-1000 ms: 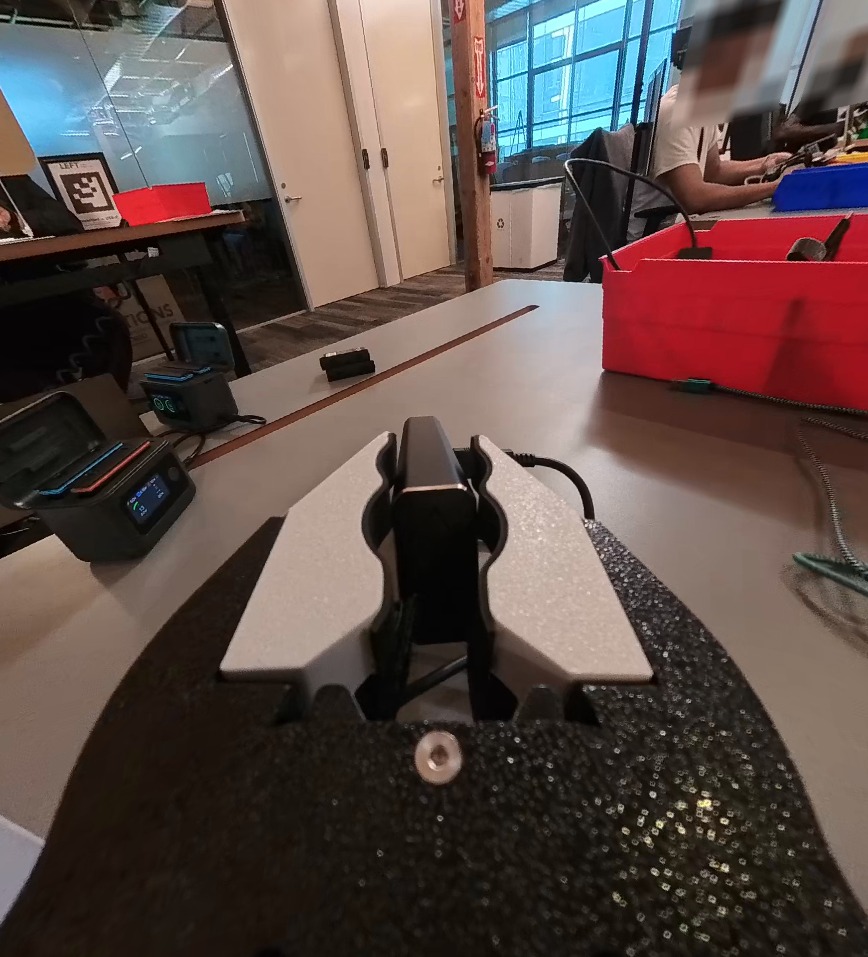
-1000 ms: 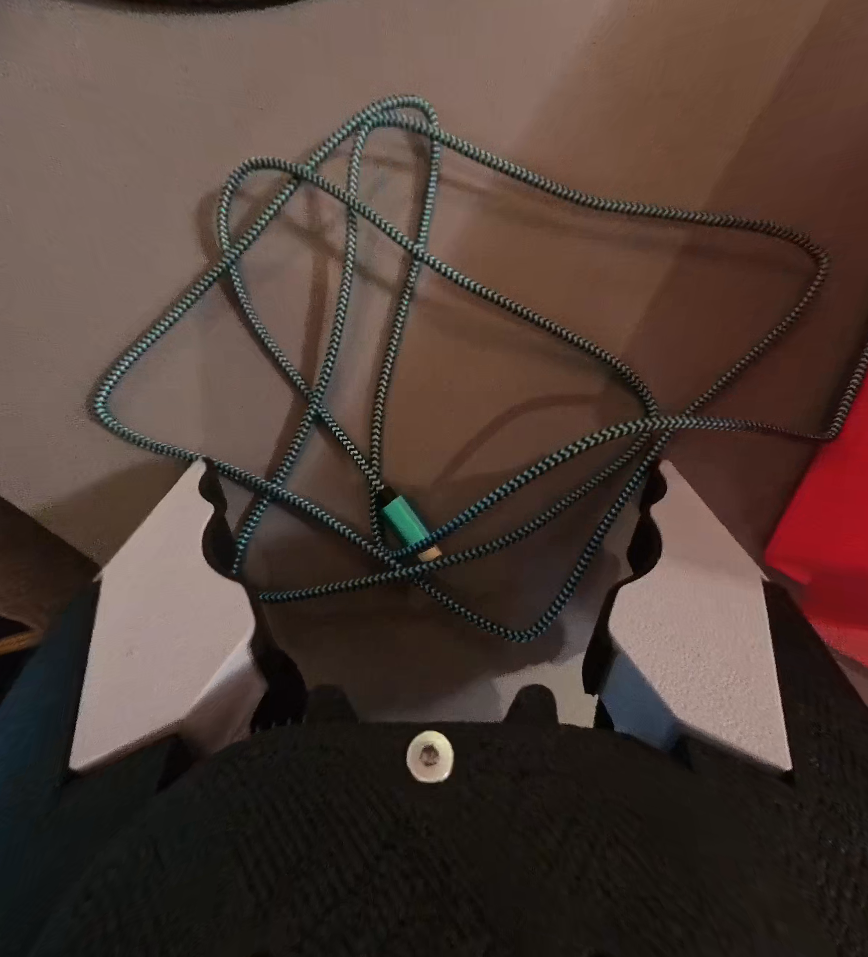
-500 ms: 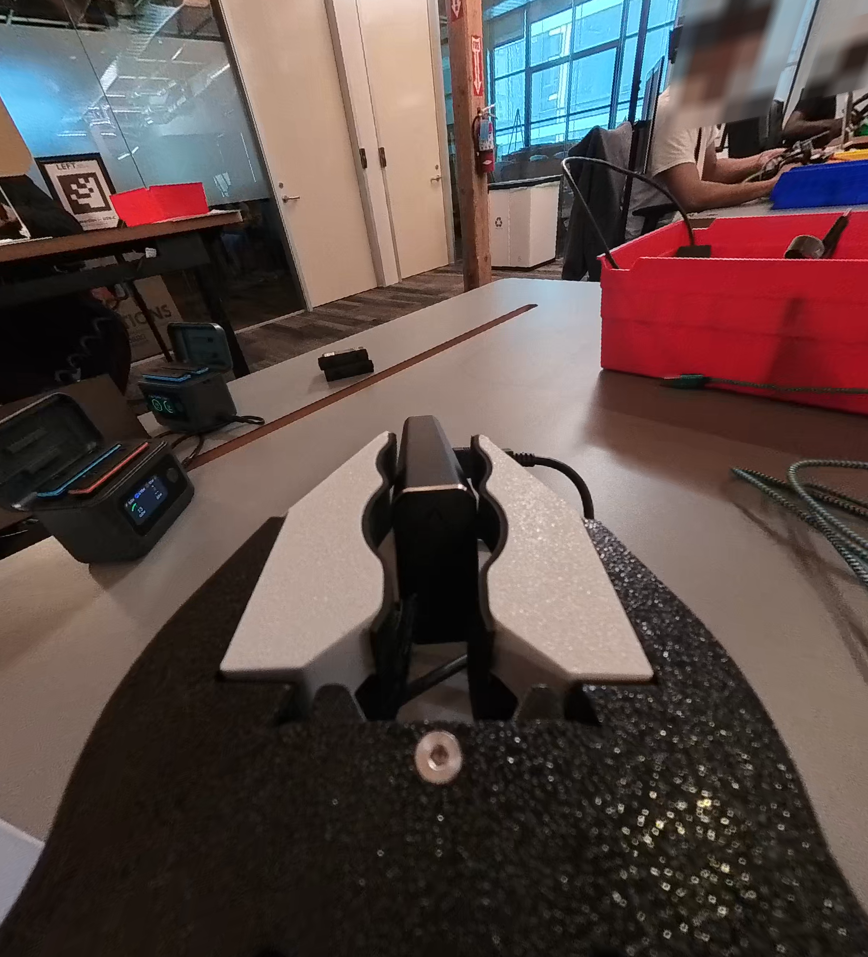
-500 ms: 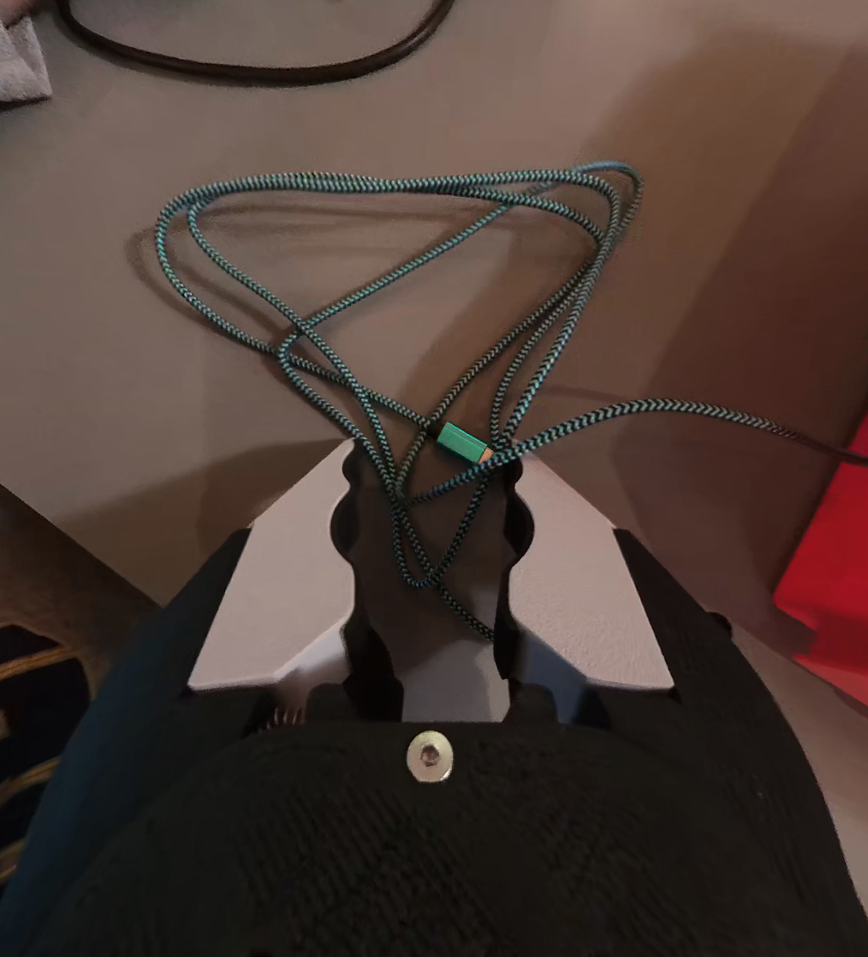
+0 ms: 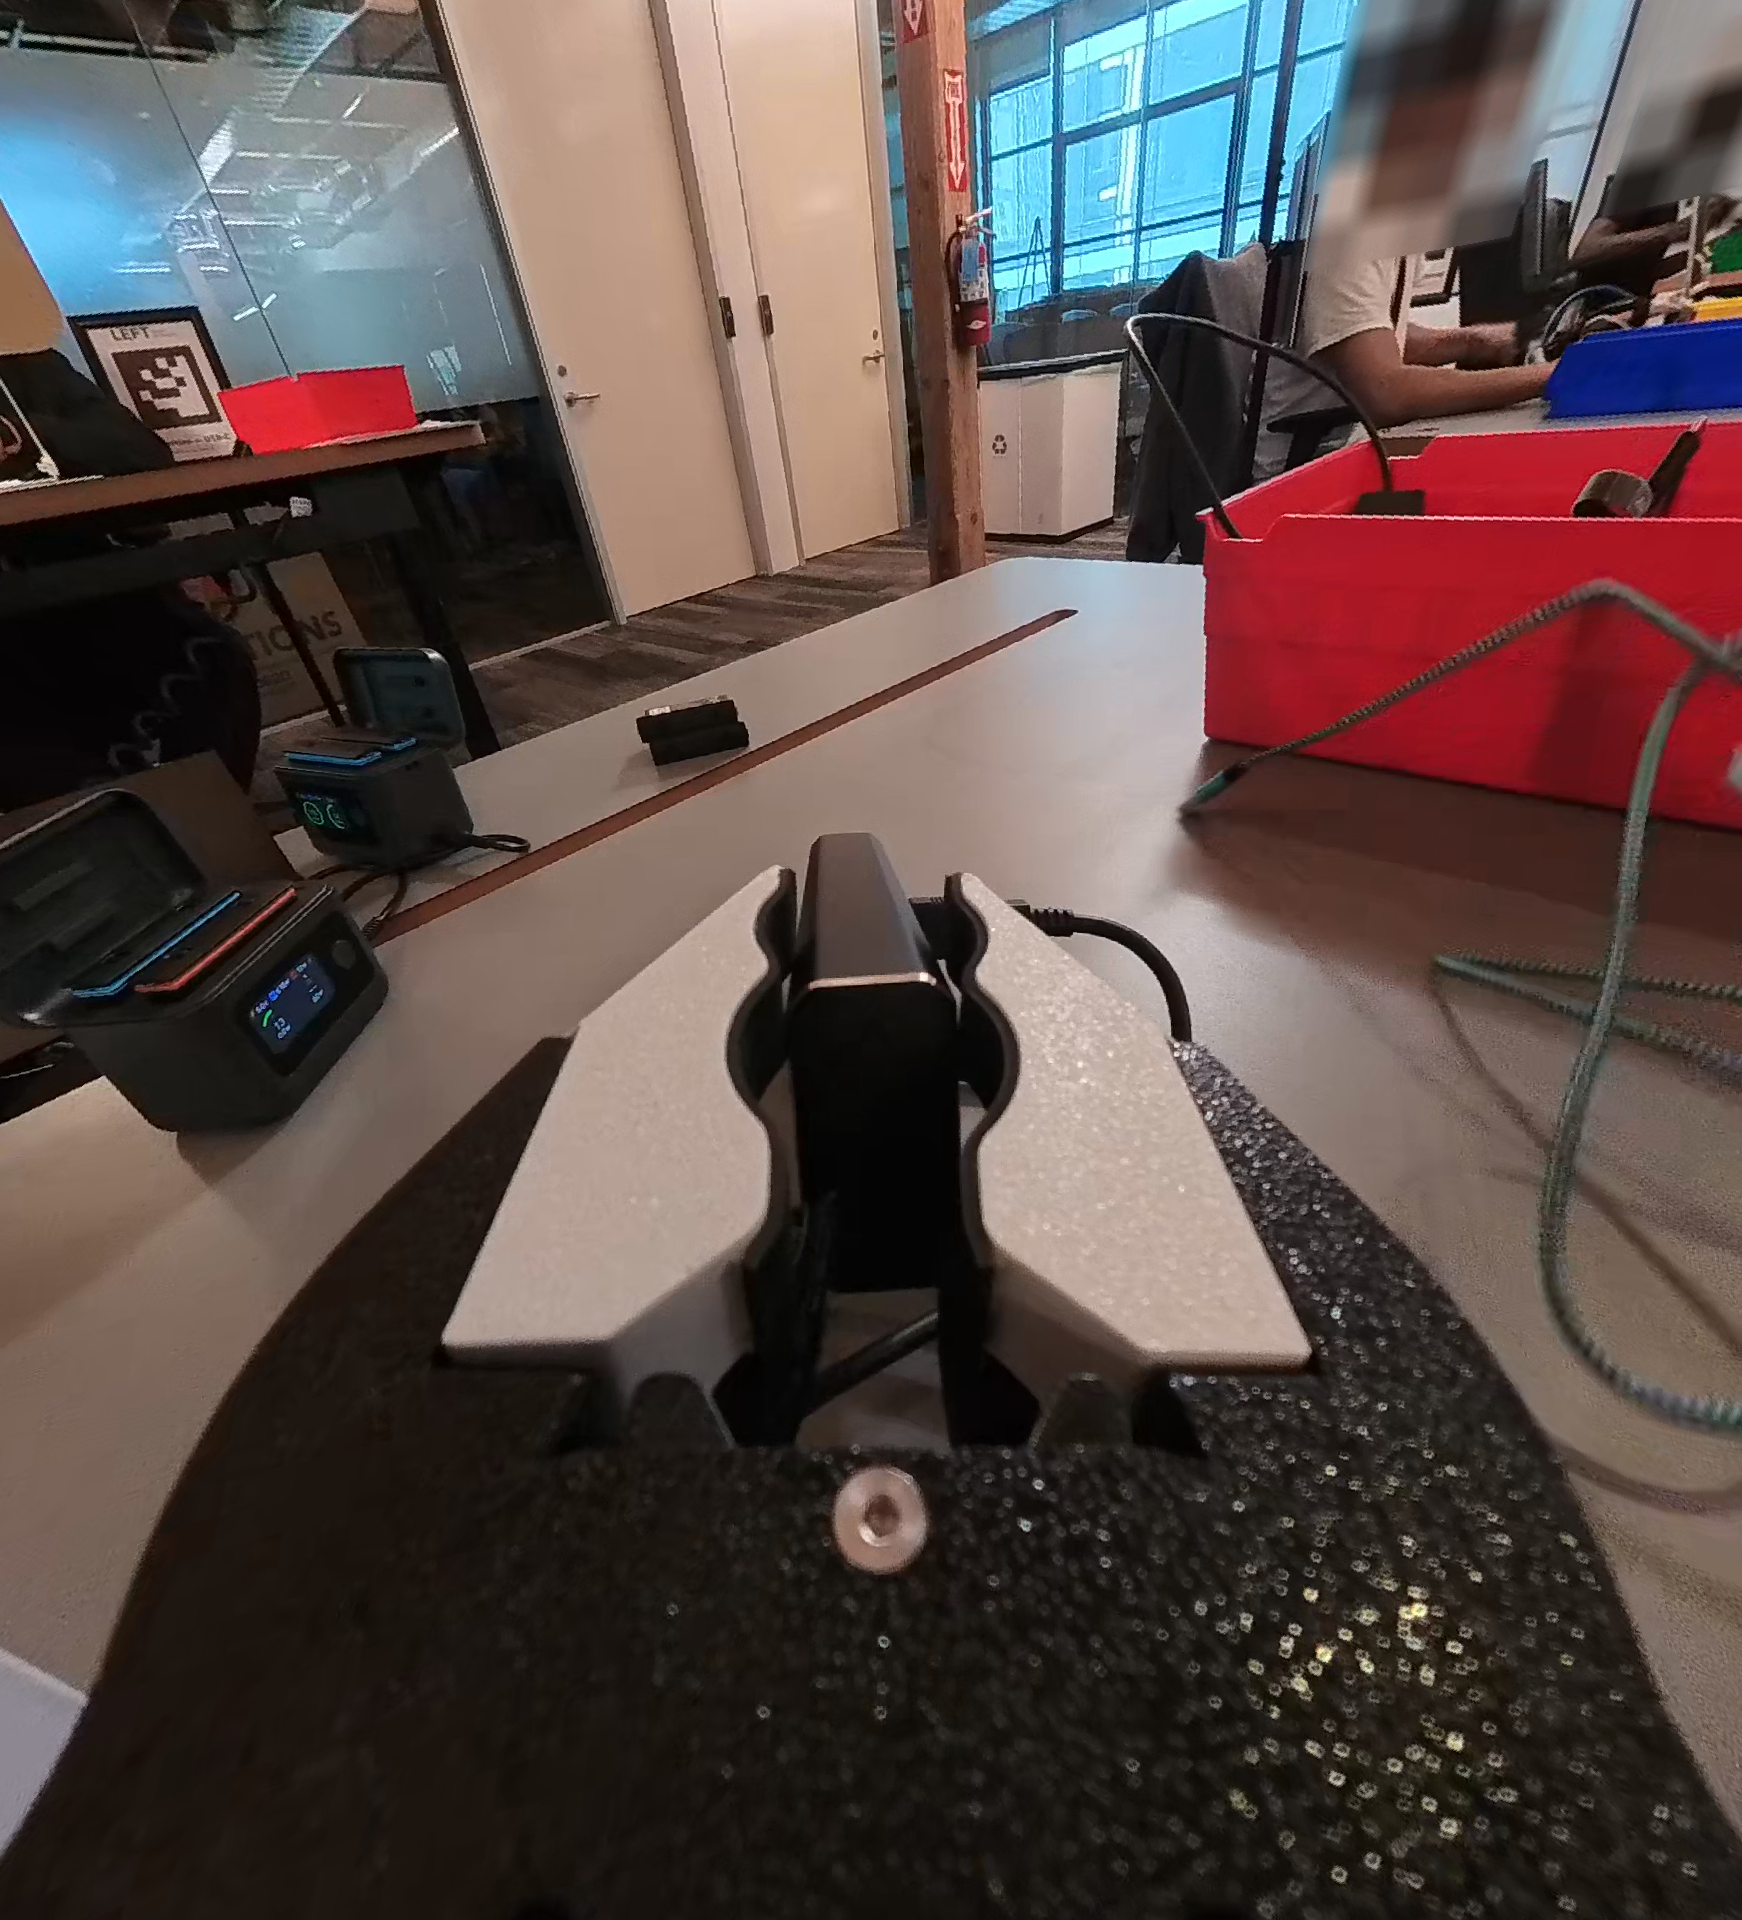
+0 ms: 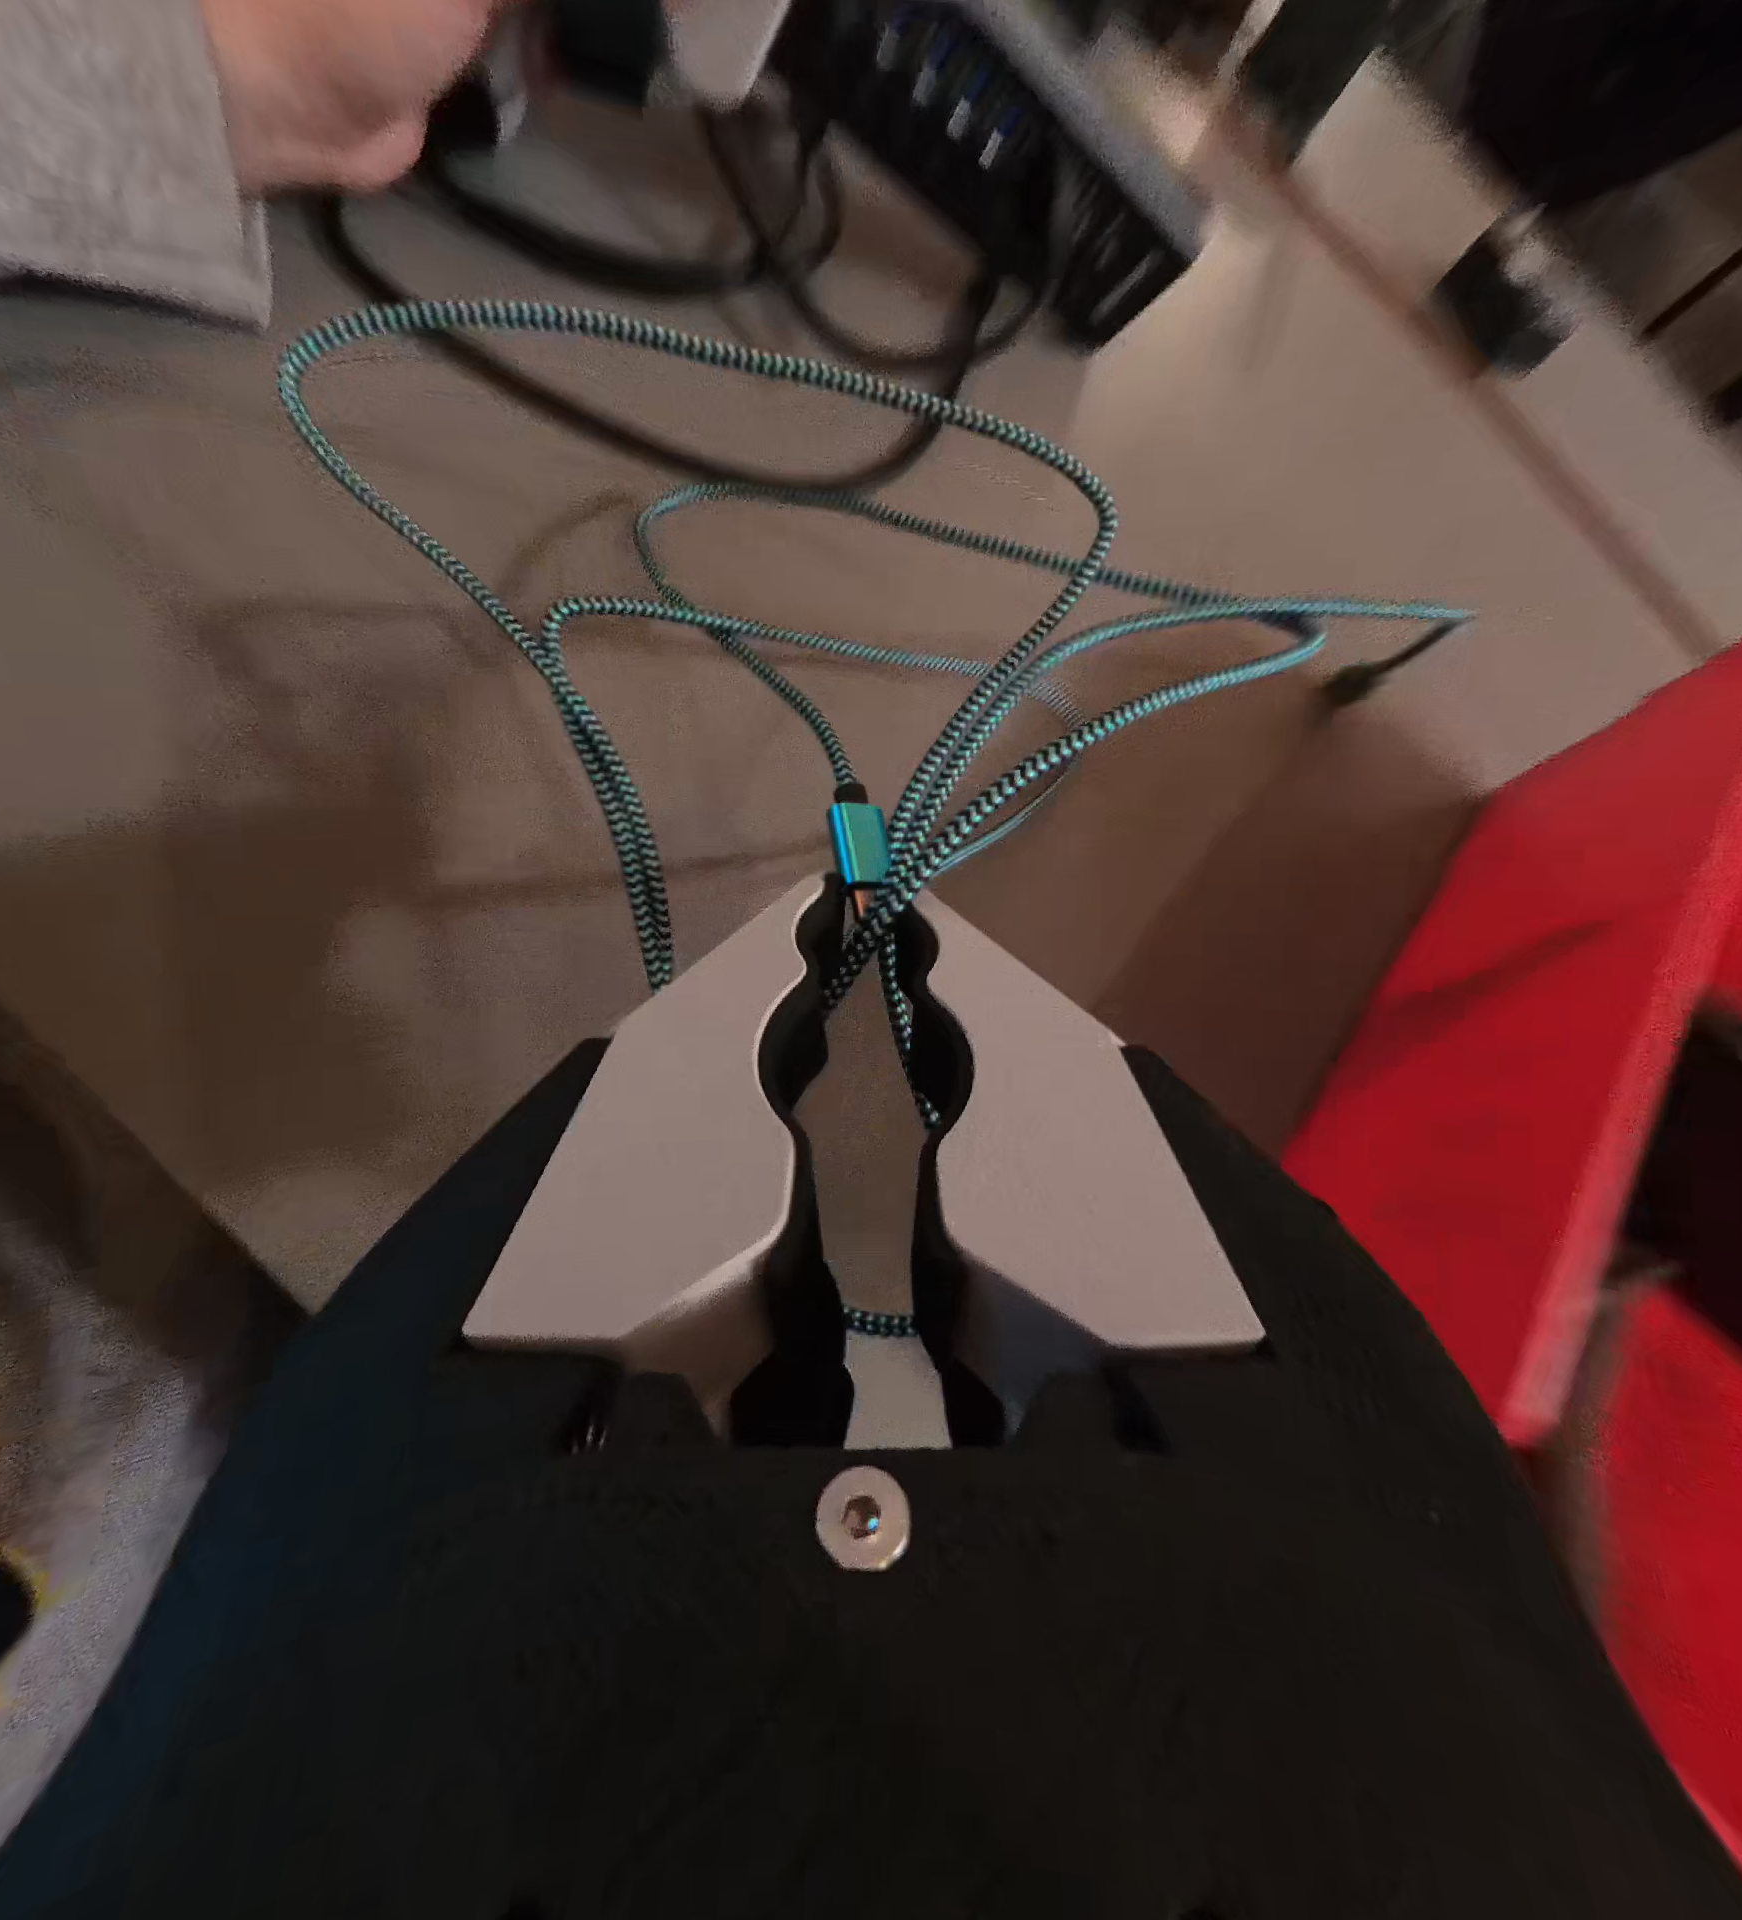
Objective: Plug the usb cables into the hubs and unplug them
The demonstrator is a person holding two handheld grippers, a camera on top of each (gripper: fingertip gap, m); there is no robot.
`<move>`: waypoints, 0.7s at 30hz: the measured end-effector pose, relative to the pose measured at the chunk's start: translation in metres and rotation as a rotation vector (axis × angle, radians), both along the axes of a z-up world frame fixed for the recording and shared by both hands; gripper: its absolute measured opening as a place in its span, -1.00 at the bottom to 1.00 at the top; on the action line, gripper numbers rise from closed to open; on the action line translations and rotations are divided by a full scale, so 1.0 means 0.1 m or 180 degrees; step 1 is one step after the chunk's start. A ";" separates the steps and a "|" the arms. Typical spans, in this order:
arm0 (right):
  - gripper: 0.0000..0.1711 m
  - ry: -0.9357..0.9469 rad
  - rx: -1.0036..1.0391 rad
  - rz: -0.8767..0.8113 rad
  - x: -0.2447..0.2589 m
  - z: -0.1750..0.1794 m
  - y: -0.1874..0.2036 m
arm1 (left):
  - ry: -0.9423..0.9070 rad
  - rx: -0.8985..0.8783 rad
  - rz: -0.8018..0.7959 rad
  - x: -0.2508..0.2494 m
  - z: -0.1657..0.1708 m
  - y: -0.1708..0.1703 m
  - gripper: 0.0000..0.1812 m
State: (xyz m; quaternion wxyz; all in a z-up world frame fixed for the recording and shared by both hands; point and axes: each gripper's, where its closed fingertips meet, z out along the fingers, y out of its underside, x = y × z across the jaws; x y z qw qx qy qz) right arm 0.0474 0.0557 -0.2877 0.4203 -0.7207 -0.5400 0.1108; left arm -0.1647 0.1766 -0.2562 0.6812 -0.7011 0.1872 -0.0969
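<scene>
Lettering on framed marker card [image 5: 166, 379] left background, red vertical sign [image 5: 955, 130] on wooden post, cardboard box [image 5: 301, 634] under far table; digits on charger case screen [image 5: 287, 1013]; recycling symbol on white bin [image 5: 1000, 445]. Wording not given; right wrist view: none

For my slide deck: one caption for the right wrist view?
Right gripper shut on braided teal cable strands, lifting them above the table beside a red bin.

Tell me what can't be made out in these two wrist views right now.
- Left wrist view: the hub's ports, hidden between the left hand-held gripper's fingers.
- Left wrist view: the teal braided cable runs off the right edge.
- Right wrist view: the devices along the top, smeared by motion blur.
</scene>
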 end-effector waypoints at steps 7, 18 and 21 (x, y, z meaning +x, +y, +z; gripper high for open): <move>-0.92 0.0075 0.1195 -0.0166 0.36 1.43 0.49 | -0.0015 -0.0006 0.0002 -0.01 0.00 0.00 -0.71; -0.92 -0.0557 0.2210 -0.0666 1.30 2.83 0.81 | -0.0014 -0.0005 0.0001 0.00 0.00 0.00 -0.71; -0.92 -0.1226 0.2393 -0.0768 1.64 2.75 0.88 | 0.0002 0.0001 0.0001 0.00 0.00 0.00 -0.72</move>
